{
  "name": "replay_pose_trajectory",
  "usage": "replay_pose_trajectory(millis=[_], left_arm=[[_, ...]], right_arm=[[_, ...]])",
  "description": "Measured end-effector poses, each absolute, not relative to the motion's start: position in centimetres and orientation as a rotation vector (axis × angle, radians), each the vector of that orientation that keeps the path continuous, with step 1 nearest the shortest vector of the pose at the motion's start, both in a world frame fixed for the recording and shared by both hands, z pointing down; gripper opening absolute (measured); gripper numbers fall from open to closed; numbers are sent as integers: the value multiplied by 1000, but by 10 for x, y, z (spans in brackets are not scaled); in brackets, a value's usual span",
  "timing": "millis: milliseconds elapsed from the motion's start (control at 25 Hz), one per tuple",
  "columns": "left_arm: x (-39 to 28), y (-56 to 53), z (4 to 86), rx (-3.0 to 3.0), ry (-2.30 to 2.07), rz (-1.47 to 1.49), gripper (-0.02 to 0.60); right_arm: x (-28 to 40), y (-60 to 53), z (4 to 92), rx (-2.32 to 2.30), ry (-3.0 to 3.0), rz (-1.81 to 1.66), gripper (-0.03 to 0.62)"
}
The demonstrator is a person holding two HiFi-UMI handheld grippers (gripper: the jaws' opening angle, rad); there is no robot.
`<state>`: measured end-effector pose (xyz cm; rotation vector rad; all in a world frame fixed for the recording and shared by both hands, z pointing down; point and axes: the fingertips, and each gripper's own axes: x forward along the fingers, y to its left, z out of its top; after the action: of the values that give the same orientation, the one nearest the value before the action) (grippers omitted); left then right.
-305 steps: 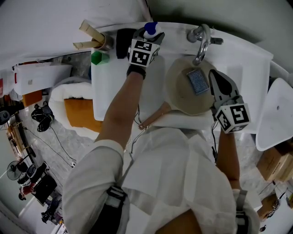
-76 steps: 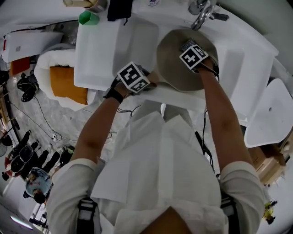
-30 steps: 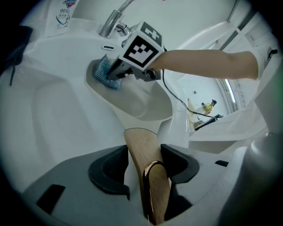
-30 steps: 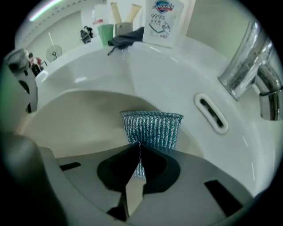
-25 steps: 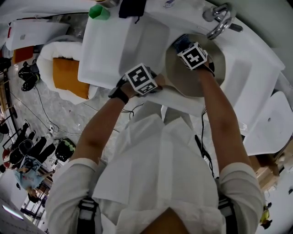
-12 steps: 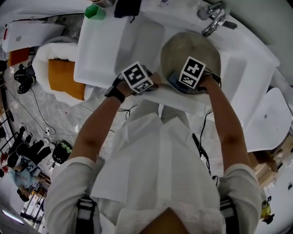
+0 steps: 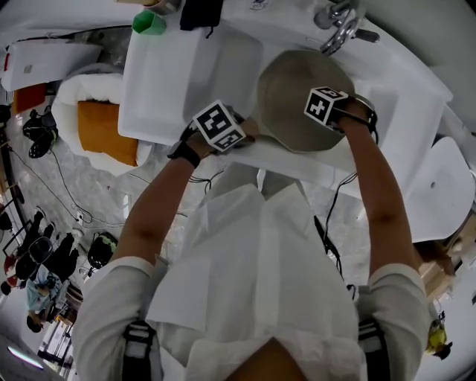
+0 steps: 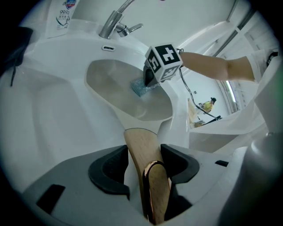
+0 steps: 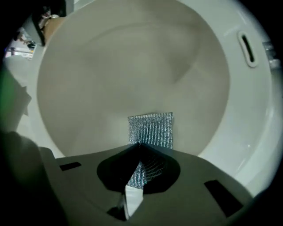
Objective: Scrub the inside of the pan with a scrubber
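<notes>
A pale round pan (image 7: 286, 93) lies in the white sink basin (image 7: 390, 93). Its wooden handle (image 8: 137, 141) runs between the jaws of my left gripper (image 8: 146, 161), which is shut on it at the pan's near left (image 7: 245, 135). My right gripper (image 9: 139, 170) is shut on a silver mesh scrubber (image 9: 151, 128) and presses it against the pan's inner wall (image 9: 132, 66). In the head view the right gripper (image 7: 331, 119) is over the pan's right side, with the scrubber hidden under its marker cube. The left gripper view shows the scrubber (image 8: 141, 87) low in the pan (image 8: 115, 86).
A chrome faucet (image 7: 338, 26) stands behind the pan, above the basin's overflow slot (image 9: 247, 48). A white draining tray (image 7: 167, 74) lies left of the sink, a green object (image 7: 149, 22) at its far corner. A white rounded panel (image 7: 439, 193) sits to the right.
My right gripper has swept the scrubber across the pan's inside, from the far part to the near side and then to the right side, turning as it went. The left gripper has kept still.
</notes>
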<state>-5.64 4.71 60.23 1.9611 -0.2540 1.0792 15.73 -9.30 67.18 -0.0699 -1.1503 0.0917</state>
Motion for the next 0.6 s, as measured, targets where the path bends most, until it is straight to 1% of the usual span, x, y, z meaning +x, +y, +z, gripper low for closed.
replay_pose_trajectory(millis=[160,280,440,600], left_arm=[[-57,47,602,1959,-252,1079,239],[-56,47,603,1961,-251,1078,239],[-56,47,603,1963,-252,1077,239],[-56,47,603,1965,-254,1076,239]], right_arm=[[136,-153,674,157,-1220,-92,17],[111,-176,677,252,-1302,-170,17],[76,-184,682,306,-1448,-197,17],[34,-175,683,312,-1644,-136,17]])
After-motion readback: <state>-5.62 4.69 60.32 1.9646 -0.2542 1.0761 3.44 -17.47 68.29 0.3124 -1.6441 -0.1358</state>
